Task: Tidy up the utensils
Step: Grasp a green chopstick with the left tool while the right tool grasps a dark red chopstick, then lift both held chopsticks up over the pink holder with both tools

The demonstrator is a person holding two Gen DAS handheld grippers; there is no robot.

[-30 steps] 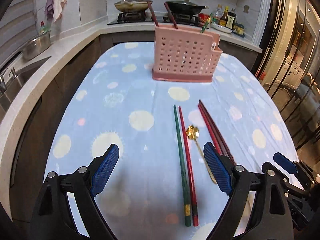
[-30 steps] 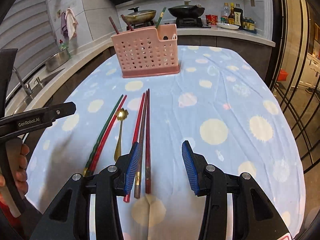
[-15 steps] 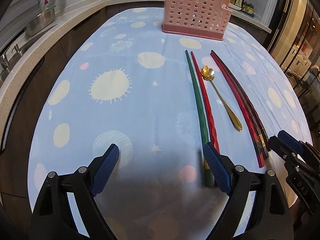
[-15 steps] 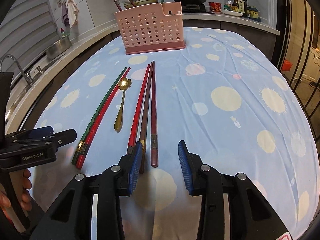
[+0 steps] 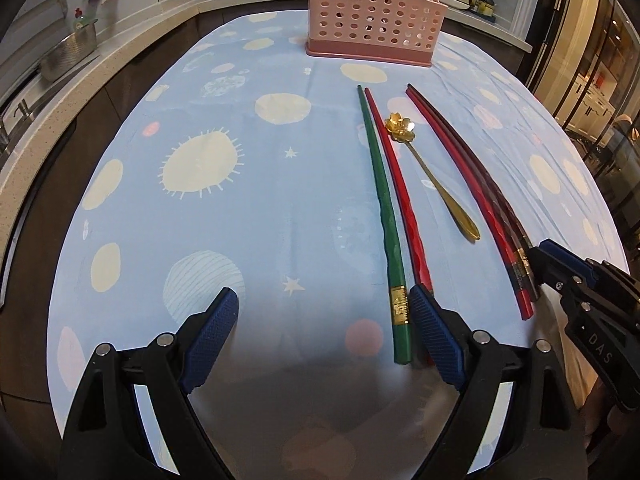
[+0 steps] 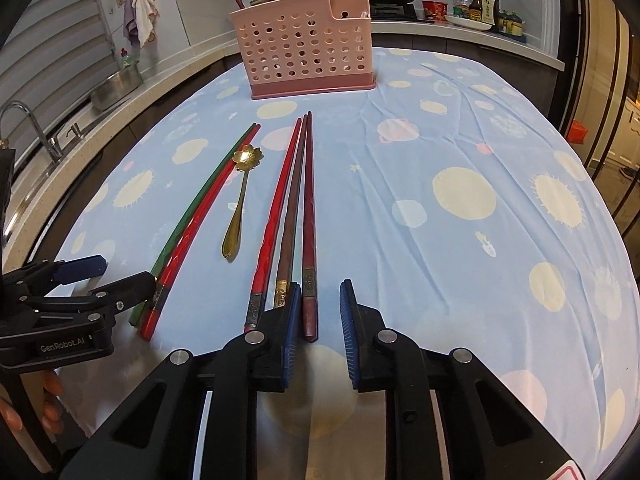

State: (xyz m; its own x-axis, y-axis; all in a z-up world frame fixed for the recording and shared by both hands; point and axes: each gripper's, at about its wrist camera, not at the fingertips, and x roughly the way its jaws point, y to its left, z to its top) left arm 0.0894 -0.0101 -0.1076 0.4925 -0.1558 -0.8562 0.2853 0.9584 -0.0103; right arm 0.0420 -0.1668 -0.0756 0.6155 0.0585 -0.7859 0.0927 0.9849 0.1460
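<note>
On the blue spotted tablecloth (image 6: 460, 220) lie a green chopstick (image 5: 384, 216), a red chopstick (image 5: 402, 196), a gold flower spoon (image 5: 432, 176) and three dark red and brown chopsticks (image 6: 294, 208). My right gripper (image 6: 318, 320) is low over their near ends, and its jaws are closing. The maroon chopstick (image 6: 309, 240) has its end between them, with a gap to the right pad. My left gripper (image 5: 324, 320) stands wide open. The green chopstick's end lies just inside its right finger (image 5: 436, 336), which covers the red one's end.
A pink perforated utensil holder (image 6: 304, 44), with a few chopsticks standing in it, sits at the table's far end. A counter with a sink and a steel bowl (image 6: 116, 88) runs along the left. A stove with pans stands behind. A hand (image 6: 24, 408) holds the left gripper.
Both grippers have sunk toward the table and now sit at the chopsticks' near ends. The right gripper's jaws have narrowed around the maroon chopstick's end. The left jaws kept their width.
</note>
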